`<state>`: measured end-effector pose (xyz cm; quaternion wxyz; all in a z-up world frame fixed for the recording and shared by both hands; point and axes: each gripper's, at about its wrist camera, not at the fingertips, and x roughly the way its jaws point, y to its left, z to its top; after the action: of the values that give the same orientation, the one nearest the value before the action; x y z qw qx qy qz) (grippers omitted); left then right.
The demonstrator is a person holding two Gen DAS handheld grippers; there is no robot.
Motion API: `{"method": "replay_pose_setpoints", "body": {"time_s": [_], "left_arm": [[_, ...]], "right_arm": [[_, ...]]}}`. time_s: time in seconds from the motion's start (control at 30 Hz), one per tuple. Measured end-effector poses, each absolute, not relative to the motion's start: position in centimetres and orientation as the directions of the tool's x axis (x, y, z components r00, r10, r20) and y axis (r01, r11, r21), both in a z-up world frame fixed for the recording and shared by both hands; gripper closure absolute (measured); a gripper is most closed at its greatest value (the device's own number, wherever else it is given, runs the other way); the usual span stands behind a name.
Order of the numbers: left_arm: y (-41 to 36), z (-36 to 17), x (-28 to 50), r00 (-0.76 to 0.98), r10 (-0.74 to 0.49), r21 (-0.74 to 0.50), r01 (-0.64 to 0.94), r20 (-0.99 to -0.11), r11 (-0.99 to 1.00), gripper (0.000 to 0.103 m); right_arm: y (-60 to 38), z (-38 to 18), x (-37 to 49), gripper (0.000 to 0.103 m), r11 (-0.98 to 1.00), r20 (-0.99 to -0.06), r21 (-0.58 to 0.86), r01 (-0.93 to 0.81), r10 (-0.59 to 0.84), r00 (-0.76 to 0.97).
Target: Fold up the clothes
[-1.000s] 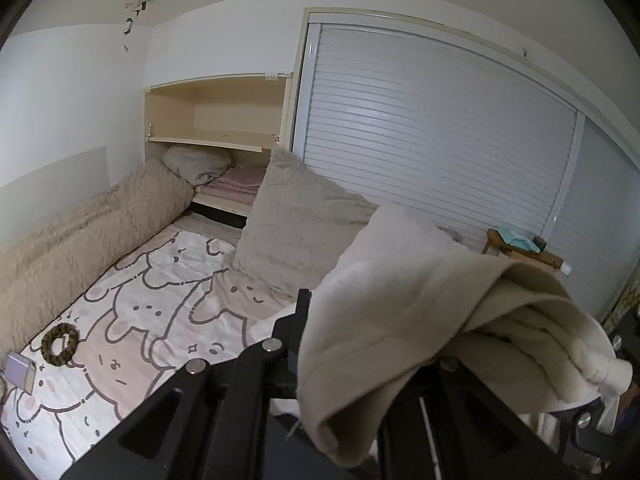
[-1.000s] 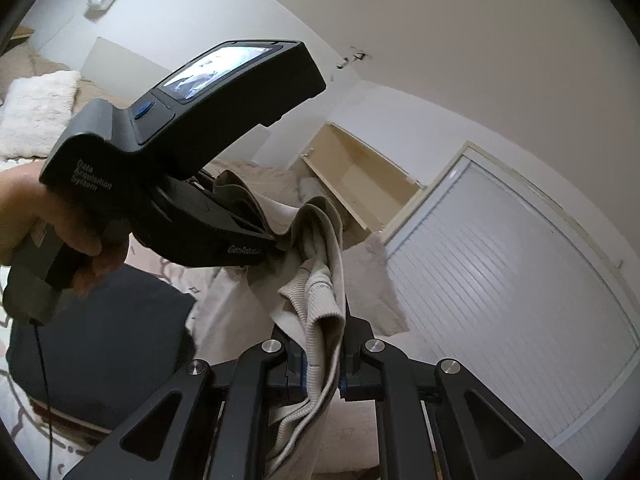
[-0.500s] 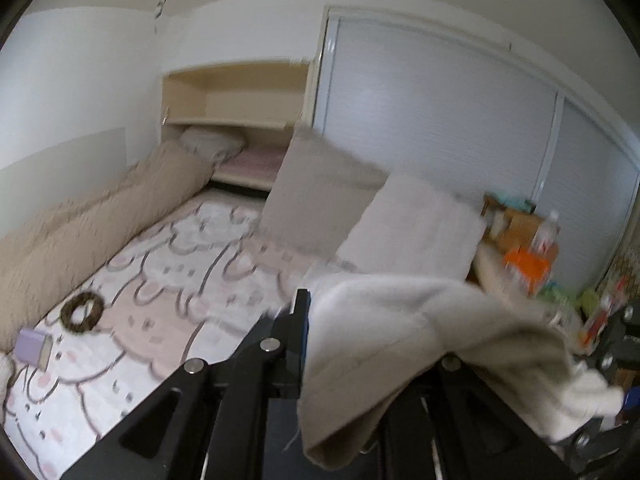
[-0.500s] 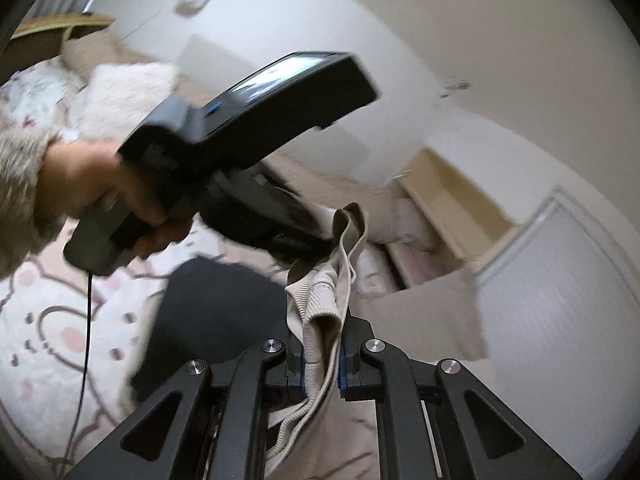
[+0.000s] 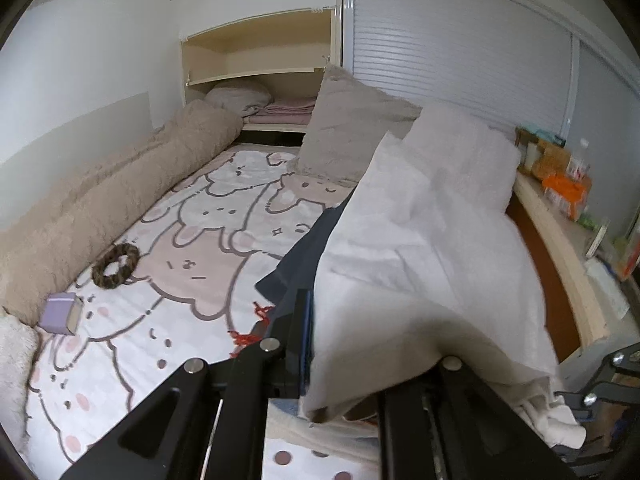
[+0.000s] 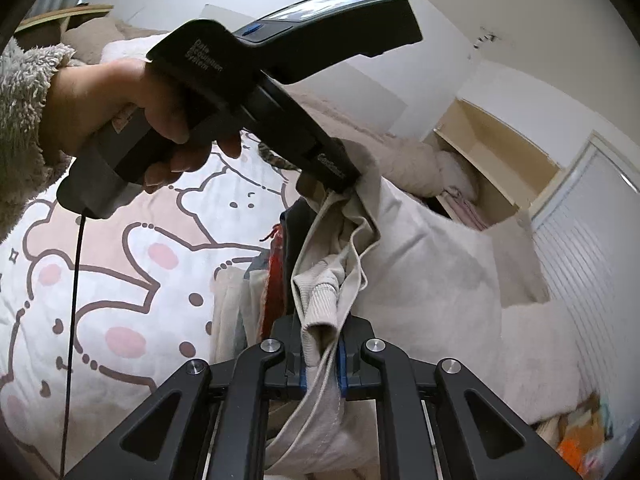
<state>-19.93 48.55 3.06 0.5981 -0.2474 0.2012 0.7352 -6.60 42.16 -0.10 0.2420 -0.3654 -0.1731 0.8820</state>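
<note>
Both grippers, left (image 6: 340,184) and right (image 6: 322,364), have jaws nearly closed on separate edges of one beige garment (image 6: 420,272), held spread above the bed (image 5: 192,240) (apparently to lay it flat for folding).

The right gripper (image 6: 320,356) and the left gripper (image 6: 340,184) each pinch the cream garment (image 6: 420,272) above the cartoon bedsheet (image 6: 120,280)

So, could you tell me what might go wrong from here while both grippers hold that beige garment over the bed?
1. The right gripper pinches only a bunched ribbed edge of the beige garment, which might slip out.
2. The garment hangs crumpled, so it may land creased rather than flat.
3. A dark garment lies underneath, and the two could tangle.
</note>
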Motion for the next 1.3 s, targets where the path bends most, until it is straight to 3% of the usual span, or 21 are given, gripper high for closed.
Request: {"method": "replay_pose_setpoints", "body": {"time_s": [0.03, 0.07, 0.1, 0.17, 0.3, 0.47, 0.5, 0.57, 0.8, 0.9, 1.0, 1.13, 1.3], "left_arm": [[48.6, 3.0, -20.1, -0.182, 0.776, 0.017, -0.976, -0.603, -0.215, 0.084], [48.5, 2.9, -20.2, -0.206, 0.774, 0.040, -0.973, -0.599, -0.228, 0.079], [48.3, 2.8, -20.3, -0.234, 0.772, 0.066, -0.968, -0.592, -0.243, 0.075], [48.1, 2.9, -20.5, -0.286, 0.764, 0.117, -0.956, -0.578, -0.269, 0.065], [47.9, 3.3, -20.7, -0.322, 0.760, 0.181, -0.947, -0.564, -0.266, 0.057], [47.7, 3.8, -20.5, -0.352, 0.750, 0.287, -0.932, -0.560, -0.224, 0.053], [47.7, 3.8, -20.5, -0.360, 0.748, 0.309, -0.926, -0.558, -0.215, 0.051], [47.8, 3.8, -20.6, -0.380, 0.738, 0.354, -0.913, -0.558, -0.202, 0.048], [47.4, 2.6, -22.1, -0.368, 0.728, 0.345, -0.919, -0.578, -0.190, 0.047], [46.3, 1.8, -23.5, -0.378, 0.715, 0.318, -0.921, -0.587, -0.225, 0.046], [44.5, 1.6, -26.2, -0.403, 0.699, 0.250, -0.915, -0.590, -0.317, 0.046], [42.4, 3.4, -27.7, -0.359, 0.762, 0.037, -0.914, -0.538, -0.405, 0.046], [42.7, 5.7, -27.0, -0.232, 0.835, -0.227, -0.895, -0.498, -0.384, 0.046]], "right_arm": [[42.0, -0.2, -6.4, 0.089, -0.833, -0.565, -0.463, -0.303, 0.541, -0.624], [42.0, 0.1, -5.8, 0.077, -0.860, -0.578, -0.419, -0.291, 0.500, -0.645], [42.0, 0.4, -5.2, 0.052, -0.888, -0.590, -0.368, -0.275, 0.452, -0.669], [41.9, 1.0, -4.0, 0.019, -0.935, -0.607, -0.263, -0.237, 0.351, -0.713], [43.2, 3.7, -0.7, 0.019, -0.990, -0.577, -0.042, -0.136, 0.135, -0.806], [51.5, 8.7, 1.3, 0.022, -0.958, -0.479, 0.061, -0.279, 0.217, -0.851], [53.6, 9.3, 0.8, 0.040, -0.944, -0.483, 0.052, -0.325, 0.261, -0.836], [57.7, 10.5, -0.3, 0.059, -0.909, -0.491, 0.032, -0.415, 0.347, -0.799], [66.3, 6.1, -11.0, 0.061, -0.895, -0.759, -0.098, -0.436, 0.351, -0.549], [68.3, 3.4, -14.3, 0.061, -0.870, -0.825, -0.099, -0.483, 0.343, -0.449], [69.8, 1.7, -16.7, 0.061, -0.848, -0.868, -0.108, -0.519, 0.335, -0.367], [71.9, 0.7, -19.4, 0.061, -0.829, -0.929, -0.110, -0.549, 0.282, -0.240], [71.5, -0.5, -22.1, 0.060, -0.839, -0.936, -0.241, -0.487, 0.333, -0.110]]}}
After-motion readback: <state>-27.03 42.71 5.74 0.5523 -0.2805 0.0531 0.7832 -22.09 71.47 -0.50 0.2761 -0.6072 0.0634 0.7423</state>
